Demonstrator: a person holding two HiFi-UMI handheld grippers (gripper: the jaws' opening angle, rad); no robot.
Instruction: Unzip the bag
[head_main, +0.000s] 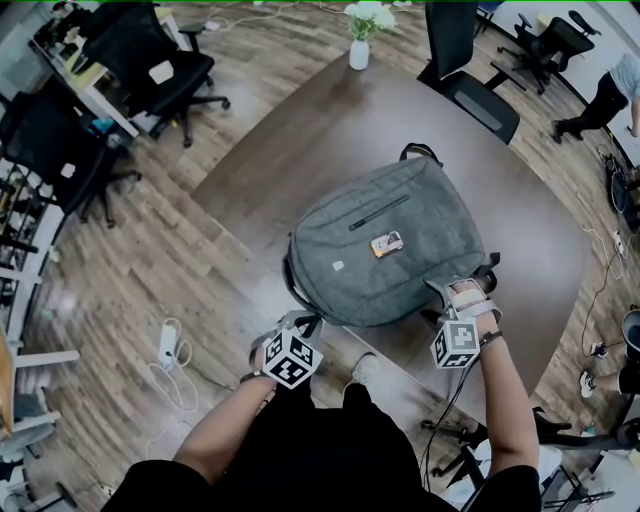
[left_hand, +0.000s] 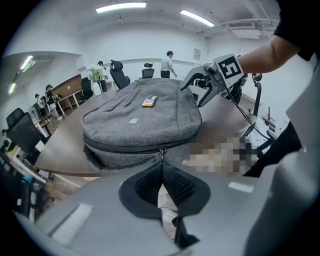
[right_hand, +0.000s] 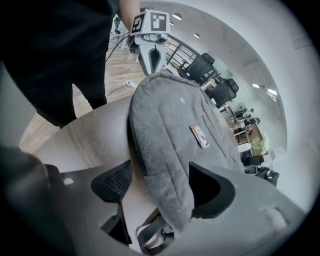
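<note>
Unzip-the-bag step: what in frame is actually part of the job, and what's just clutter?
In the job:
- grey bag
- zipper pull, pinched in the left gripper
- right gripper, open, astride the bag's end

Lying about:
- vase of flowers on the table
- office chair
- power strip on the floor

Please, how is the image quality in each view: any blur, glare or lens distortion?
Head view: evenly lit, the bag sharp. Left gripper view: strong fisheye, dark corners, glaring ceiling lights; the zipper pull is sharp, the fingers under it soft. Right gripper view: fisheye also, the bag sharp, the near fingers slightly blurred.
</note>
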